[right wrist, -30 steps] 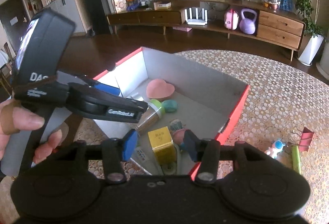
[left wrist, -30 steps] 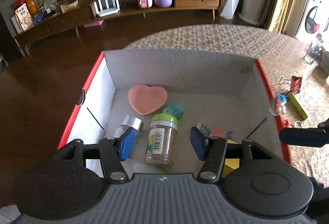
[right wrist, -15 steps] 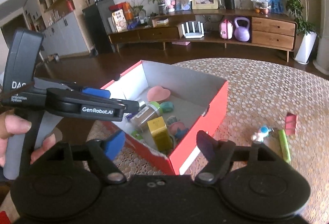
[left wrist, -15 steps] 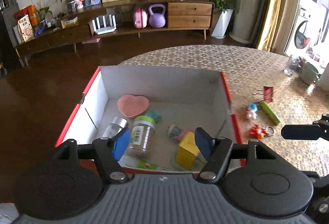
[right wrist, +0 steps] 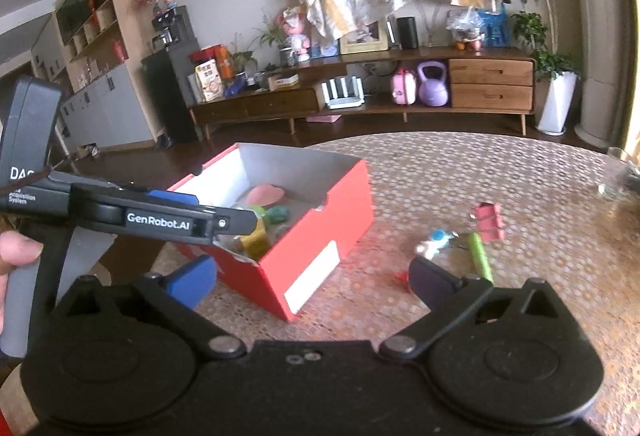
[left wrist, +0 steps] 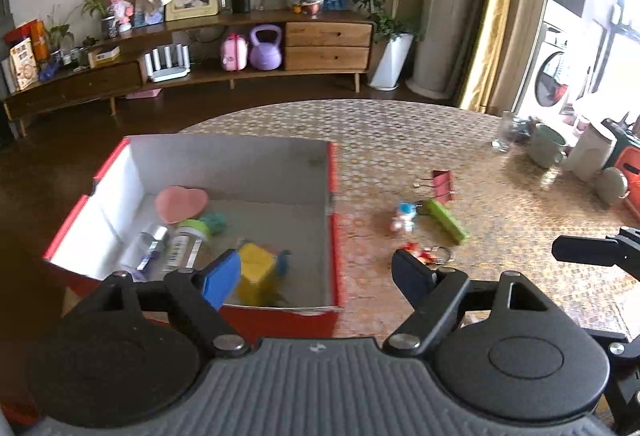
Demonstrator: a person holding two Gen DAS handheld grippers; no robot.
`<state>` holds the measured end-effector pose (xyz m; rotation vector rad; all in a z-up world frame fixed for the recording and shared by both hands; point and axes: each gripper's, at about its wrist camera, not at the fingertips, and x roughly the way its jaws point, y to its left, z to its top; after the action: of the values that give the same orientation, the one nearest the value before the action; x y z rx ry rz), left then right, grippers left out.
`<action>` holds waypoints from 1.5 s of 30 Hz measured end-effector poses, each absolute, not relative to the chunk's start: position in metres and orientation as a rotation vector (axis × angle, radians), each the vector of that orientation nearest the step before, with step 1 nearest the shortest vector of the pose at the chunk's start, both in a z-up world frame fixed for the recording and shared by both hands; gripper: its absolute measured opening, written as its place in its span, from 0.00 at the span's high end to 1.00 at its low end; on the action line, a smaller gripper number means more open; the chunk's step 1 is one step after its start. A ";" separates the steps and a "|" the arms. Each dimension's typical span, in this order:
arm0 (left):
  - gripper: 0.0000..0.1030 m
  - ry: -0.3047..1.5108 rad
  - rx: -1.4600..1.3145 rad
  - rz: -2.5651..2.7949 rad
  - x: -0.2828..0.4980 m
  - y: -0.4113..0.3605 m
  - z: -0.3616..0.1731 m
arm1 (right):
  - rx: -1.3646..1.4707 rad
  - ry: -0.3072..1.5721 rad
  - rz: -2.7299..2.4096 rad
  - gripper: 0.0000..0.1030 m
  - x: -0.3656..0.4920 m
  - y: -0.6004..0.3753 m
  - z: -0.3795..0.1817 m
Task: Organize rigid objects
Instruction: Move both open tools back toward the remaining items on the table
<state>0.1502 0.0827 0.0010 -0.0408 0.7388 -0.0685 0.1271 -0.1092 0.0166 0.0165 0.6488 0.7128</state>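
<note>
A red cardboard box [left wrist: 334, 195] [right wrist: 320, 260] with a white inside stands on the round table. It holds a pink heart dish [left wrist: 181, 199], a green-lidded jar [left wrist: 185, 248], a small silver-capped bottle [left wrist: 150, 246], a yellow cube [left wrist: 256, 270] and a teal piece [left wrist: 214, 222]. On the table right of the box lie a small white and blue figure [left wrist: 403, 216] [right wrist: 433, 242], a green stick [left wrist: 446, 220] [right wrist: 480, 256], a red binder clip [left wrist: 442, 183] [right wrist: 490, 222] and a red keyring trinket [left wrist: 424, 255]. My left gripper [left wrist: 316, 276] is open and empty above the box's near right corner. My right gripper [right wrist: 312, 278] is open and empty.
A green mug [left wrist: 546, 147], a white jug [left wrist: 588, 155], a glass [left wrist: 504, 133] and an orange item stand at the table's far right. The left gripper's body [right wrist: 120, 215] crosses the right wrist view on the left. The table edge and dark floor lie beyond the box.
Both grippers have pulled back and up from the box and swung right, and their jaws have opened wider. The loose items on the table have come into view.
</note>
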 end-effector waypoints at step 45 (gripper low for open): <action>0.17 0.799 -0.010 -0.131 0.256 -0.034 -0.144 | -0.078 0.891 0.535 0.21 0.292 -0.169 -0.094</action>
<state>0.2558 -0.0335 -0.1437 -0.0101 0.7988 -0.1306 0.2924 -0.1690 -0.0940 -0.0782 0.8911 0.5346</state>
